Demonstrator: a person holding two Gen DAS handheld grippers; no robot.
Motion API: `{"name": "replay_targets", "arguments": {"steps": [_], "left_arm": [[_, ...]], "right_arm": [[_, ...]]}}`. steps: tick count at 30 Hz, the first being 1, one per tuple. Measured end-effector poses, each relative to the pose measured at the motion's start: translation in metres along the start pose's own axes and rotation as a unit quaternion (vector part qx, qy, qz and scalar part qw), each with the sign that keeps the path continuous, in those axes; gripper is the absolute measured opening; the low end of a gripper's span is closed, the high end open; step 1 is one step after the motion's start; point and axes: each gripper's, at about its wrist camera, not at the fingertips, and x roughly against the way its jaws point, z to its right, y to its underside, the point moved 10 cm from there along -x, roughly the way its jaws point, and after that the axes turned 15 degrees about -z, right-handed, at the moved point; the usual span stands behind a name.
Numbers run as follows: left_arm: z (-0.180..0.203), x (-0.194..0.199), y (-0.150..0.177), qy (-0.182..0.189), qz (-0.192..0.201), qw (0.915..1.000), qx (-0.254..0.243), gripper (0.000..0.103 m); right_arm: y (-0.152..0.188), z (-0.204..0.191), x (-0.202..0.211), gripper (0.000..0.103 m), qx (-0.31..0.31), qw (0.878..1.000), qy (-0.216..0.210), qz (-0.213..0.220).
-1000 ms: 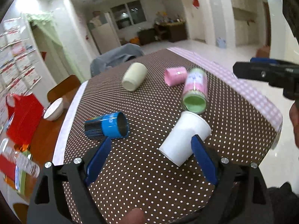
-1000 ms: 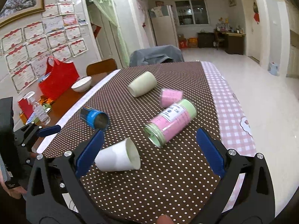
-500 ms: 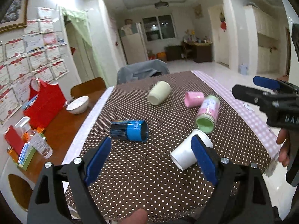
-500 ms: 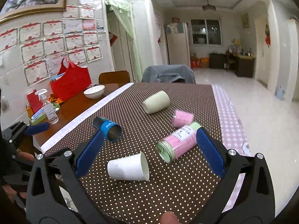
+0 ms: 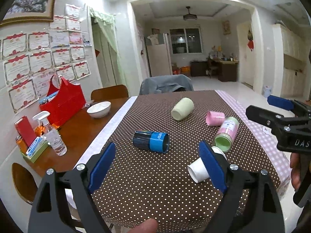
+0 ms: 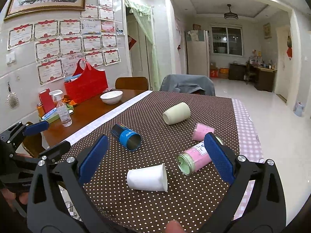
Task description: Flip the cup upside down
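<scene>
A white paper cup lies on its side near the front of the dotted tablecloth, mouth to the right; in the left wrist view it is partly behind my right finger. My left gripper is open and empty, above the table's near edge. My right gripper is open and empty, held back from the cups. A blue can-shaped cup, a cream cup, a small pink cup and a pink-green jar all lie on their sides.
Left of the cloth on bare wood stand a white bowl, a red bag, a spray bottle and a small box tray. A grey-draped chair stands at the far end. The right gripper shows at the right.
Both grippers have pulled back and risen from the table, so the cups look smaller and farther. The cups have not moved. Both stay open.
</scene>
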Motion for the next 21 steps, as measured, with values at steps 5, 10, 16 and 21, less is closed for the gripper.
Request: {"name": "replay_targets", "arguments": {"steps": [5,10,16,21], "left_arm": [[-0.009,0.006,-0.001,-0.007,0.009,0.9997,0.020,0.086],[-0.017,0.011,0.000,-0.022,0.018,0.9991,0.032,0.086],[-0.023,0.017,0.001,-0.027,0.026,0.9982,0.046,0.086],[-0.027,0.023,0.001,-0.035,0.035,0.9975,0.051,0.086]], "right_arm": [[-0.004,-0.011,0.003,0.097,0.009,0.999,-0.030,0.004],[-0.010,-0.021,0.004,0.097,0.042,0.998,-0.040,0.006],[-0.010,-0.035,0.003,0.097,0.071,0.996,-0.062,-0.001],[-0.011,-0.044,-0.001,0.097,0.095,0.993,-0.065,-0.008]]}}
